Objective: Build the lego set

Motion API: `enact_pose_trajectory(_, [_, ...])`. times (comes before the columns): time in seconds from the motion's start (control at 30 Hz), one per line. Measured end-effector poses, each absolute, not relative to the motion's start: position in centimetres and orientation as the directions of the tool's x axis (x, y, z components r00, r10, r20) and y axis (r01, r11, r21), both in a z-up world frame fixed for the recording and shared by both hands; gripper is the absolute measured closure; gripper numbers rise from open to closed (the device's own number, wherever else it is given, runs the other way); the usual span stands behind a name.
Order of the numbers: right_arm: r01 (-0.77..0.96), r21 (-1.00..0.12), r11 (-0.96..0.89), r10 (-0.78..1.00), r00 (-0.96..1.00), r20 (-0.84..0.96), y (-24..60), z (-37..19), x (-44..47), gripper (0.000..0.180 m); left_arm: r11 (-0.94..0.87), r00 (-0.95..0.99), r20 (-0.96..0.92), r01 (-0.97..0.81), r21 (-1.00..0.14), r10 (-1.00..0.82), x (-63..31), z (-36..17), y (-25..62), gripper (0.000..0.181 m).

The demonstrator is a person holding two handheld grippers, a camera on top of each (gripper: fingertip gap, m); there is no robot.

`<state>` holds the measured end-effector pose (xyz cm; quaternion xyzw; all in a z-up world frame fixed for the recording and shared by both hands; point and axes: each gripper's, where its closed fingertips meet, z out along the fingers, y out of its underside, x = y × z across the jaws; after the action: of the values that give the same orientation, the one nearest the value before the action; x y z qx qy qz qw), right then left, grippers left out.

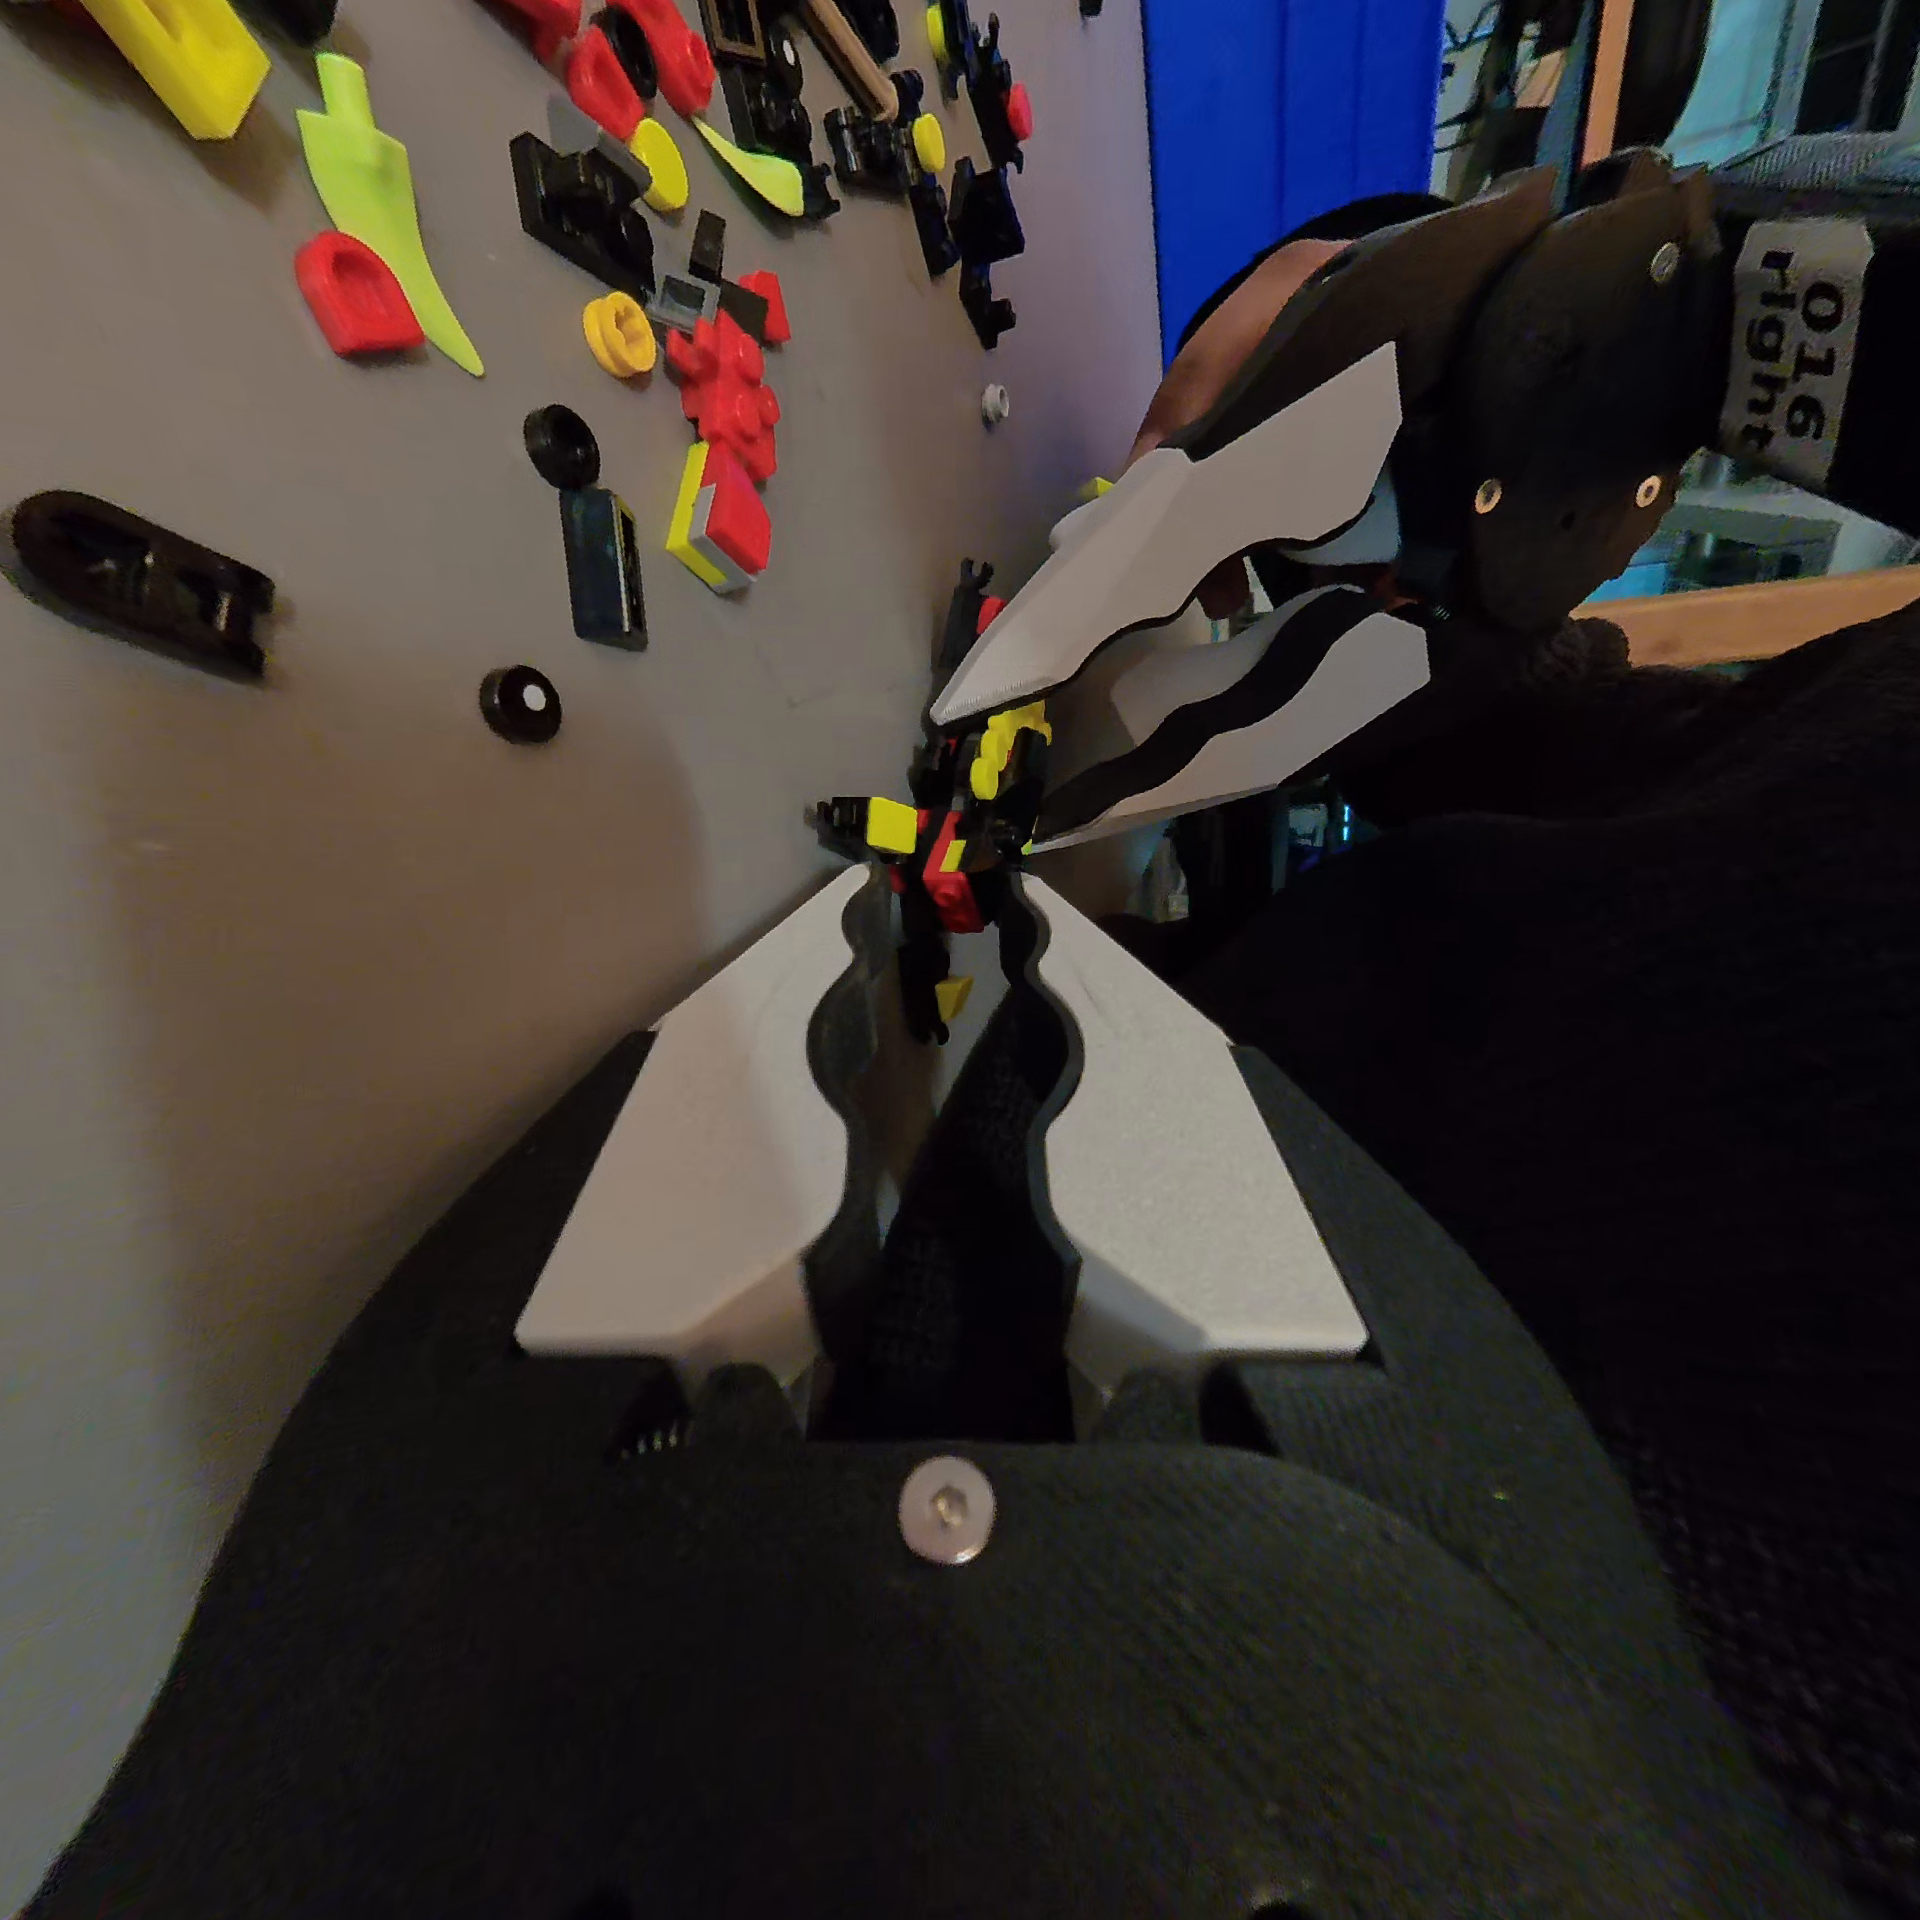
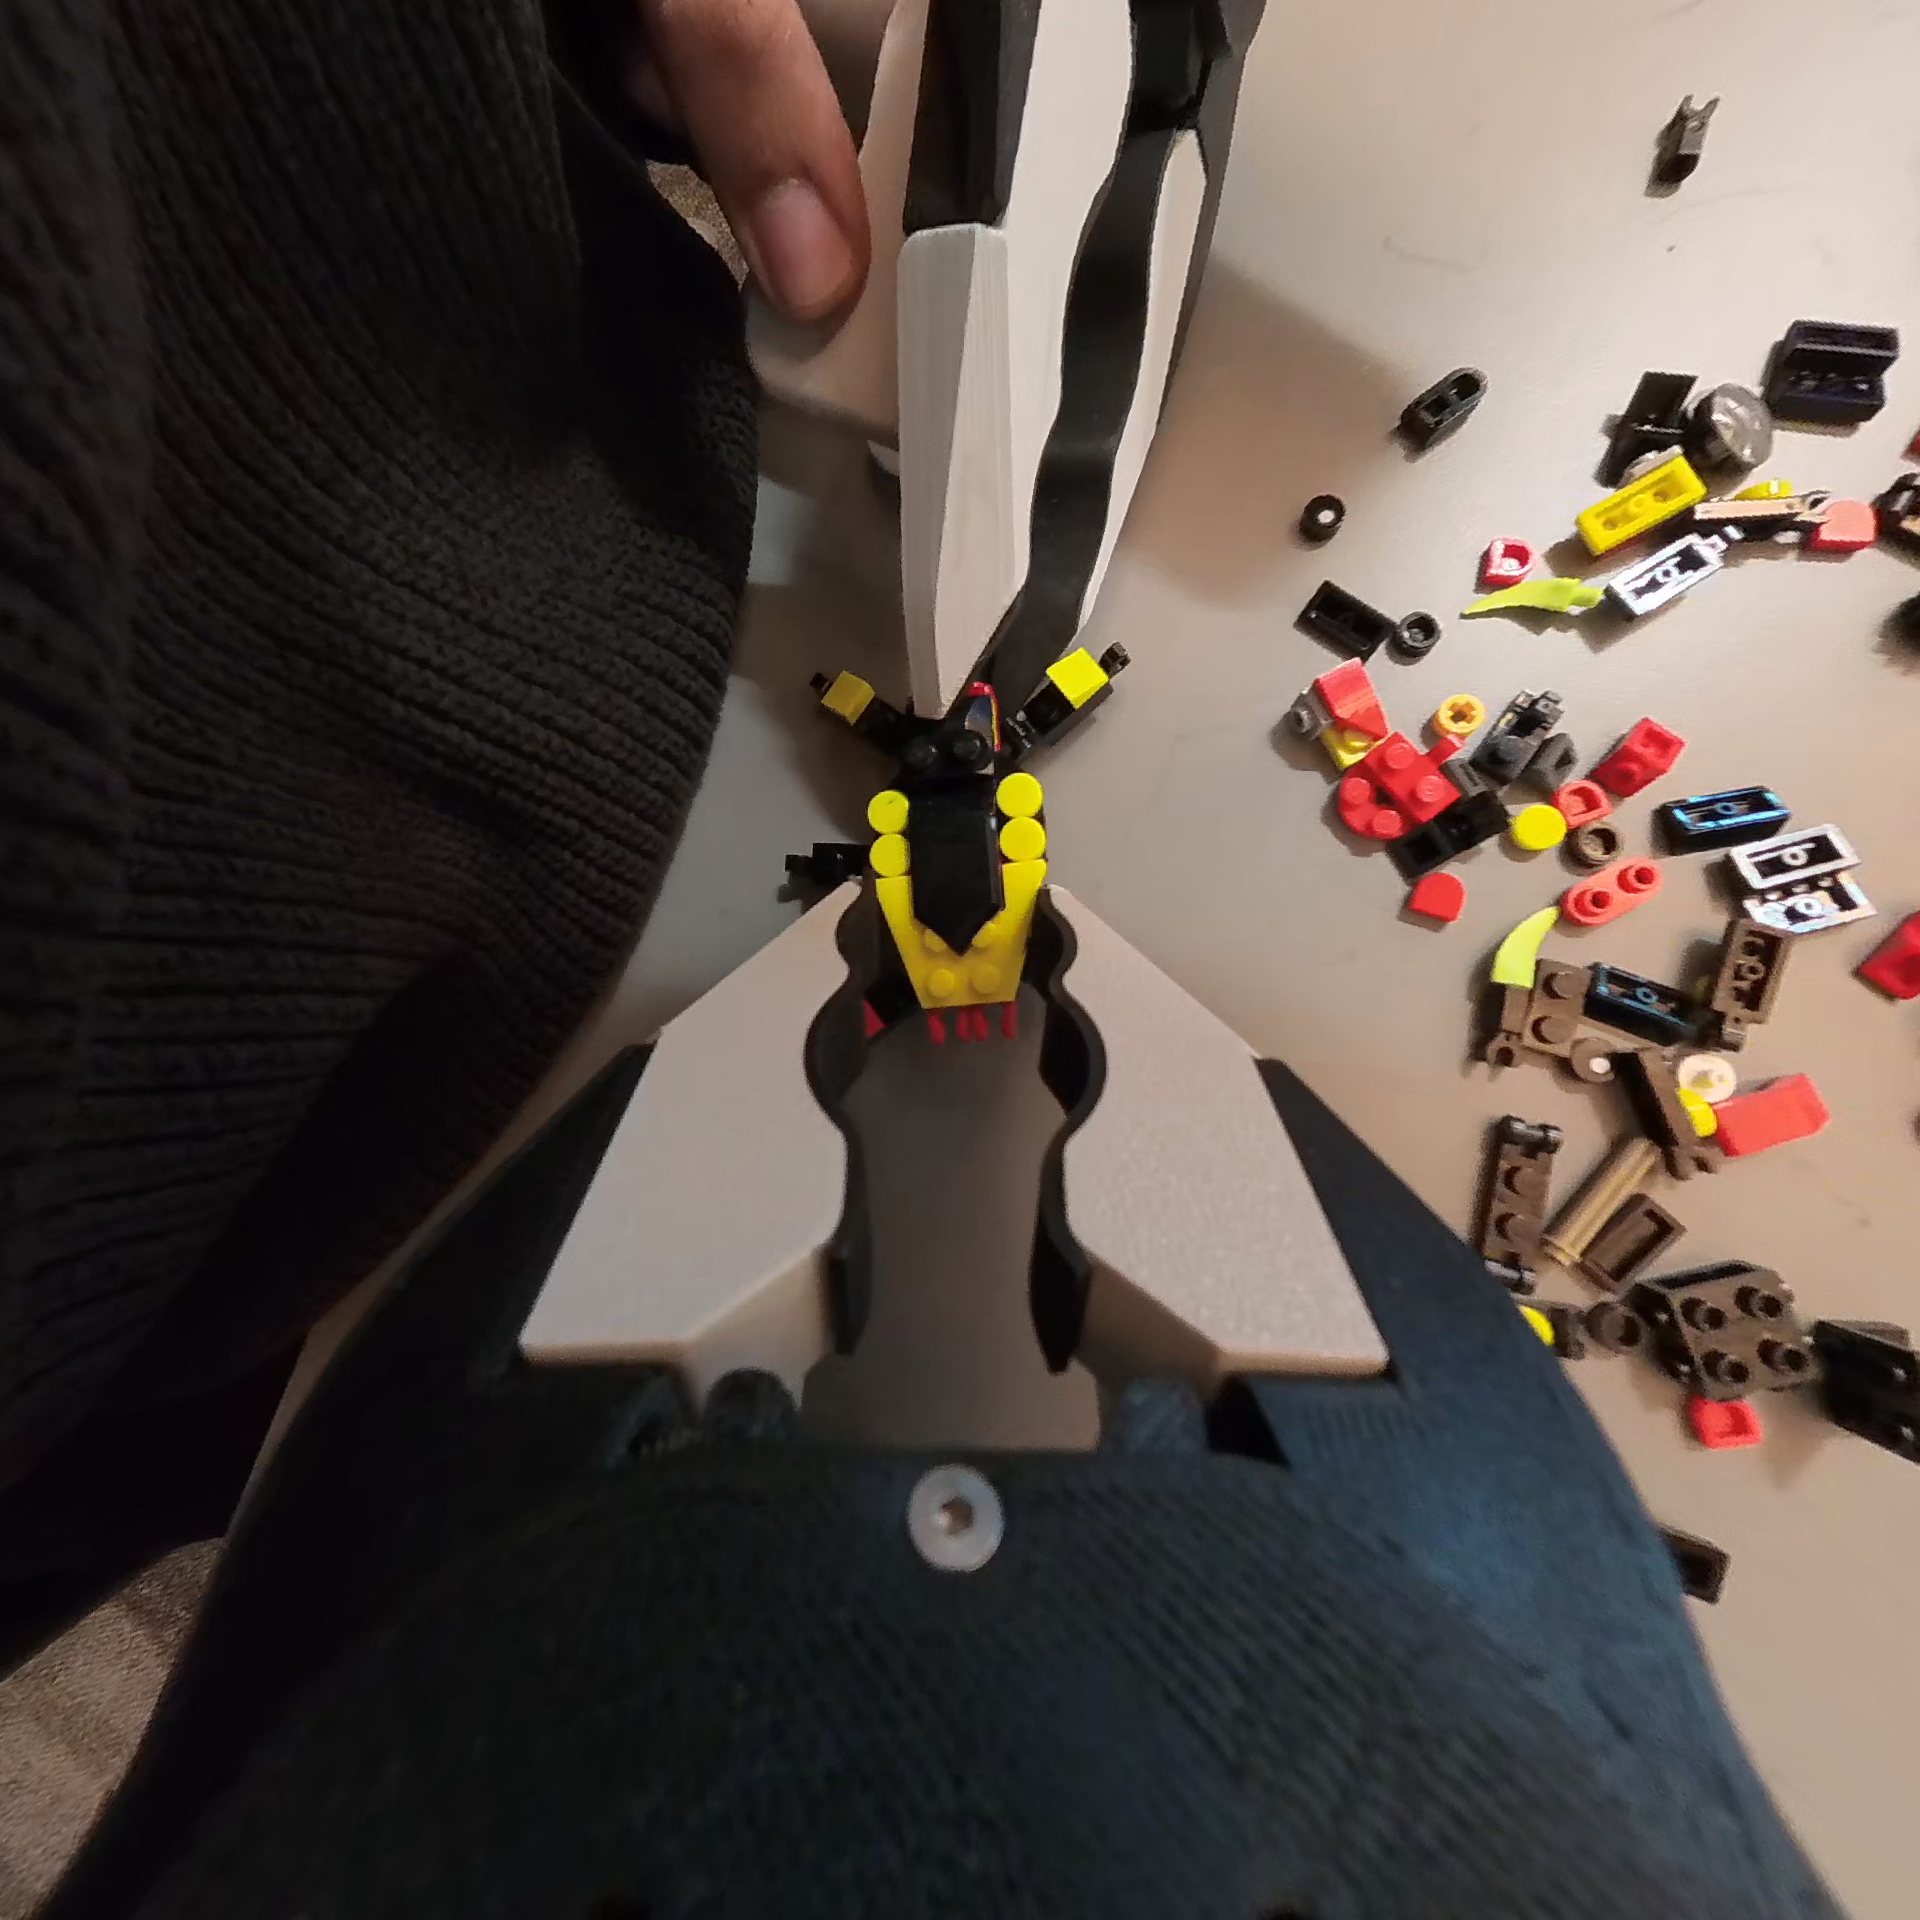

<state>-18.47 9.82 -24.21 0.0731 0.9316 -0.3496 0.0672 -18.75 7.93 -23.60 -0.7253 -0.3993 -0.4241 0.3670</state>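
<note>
A small lego model (image 1: 951, 862) of black, yellow and red pieces, with thin black limbs tipped in yellow, is held between both grippers above the grey table (image 1: 312, 935). My left gripper (image 1: 943, 878) is shut on its red and black end. My right gripper (image 2: 951, 899) is shut on its yellow wedge end (image 2: 961, 961), with yellow round studs along a black centre piece. The right gripper (image 1: 987, 779) comes in from the upper right in the left wrist view. The left gripper (image 2: 966, 691) comes down from the top in the right wrist view.
Several loose lego pieces (image 2: 1621, 883) in red, yellow, black and lime lie spread on the table to the right, also showing in the left wrist view (image 1: 665, 260). A dark knitted sleeve (image 2: 364, 727) and a thumb (image 2: 790, 208) fill the left side. The tips of both grippers are at nearly the same place.
</note>
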Motion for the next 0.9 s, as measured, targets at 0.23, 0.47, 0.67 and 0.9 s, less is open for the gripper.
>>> enact_pose_trajectory(0.23, [0.207,-0.659,0.723,0.105,-0.976,-0.191,9.8,-24.3,-18.4,0.152,-0.403,0.323,0.906,0.894,-0.196,0.274,-18.8,-23.6,7.9,0.16])
enact_pose_trajectory(0.47, [0.257,-0.693,0.674,0.147,-0.966,-0.215,9.8,-24.2,-18.4,0.152,-0.388,0.301,0.916,0.903,-0.184,0.265,-18.8,-23.2,8.2,0.152])
enact_pose_trajectory(0.67, [0.275,-0.712,0.647,0.207,-0.961,-0.183,10.3,-24.1,-18.7,0.152,-0.369,0.34,0.904,0.9,-0.233,0.259,-18.3,-22.5,8.3,0.146])
enact_pose_trajectory(0.9, [0.33,-0.8,0.502,0.322,-0.929,-0.182,11.0,-21.4,-20.5,0.135,-0.323,0.47,0.842,0.866,-0.382,0.264,-19.7,-20.8,7.7,0.145])
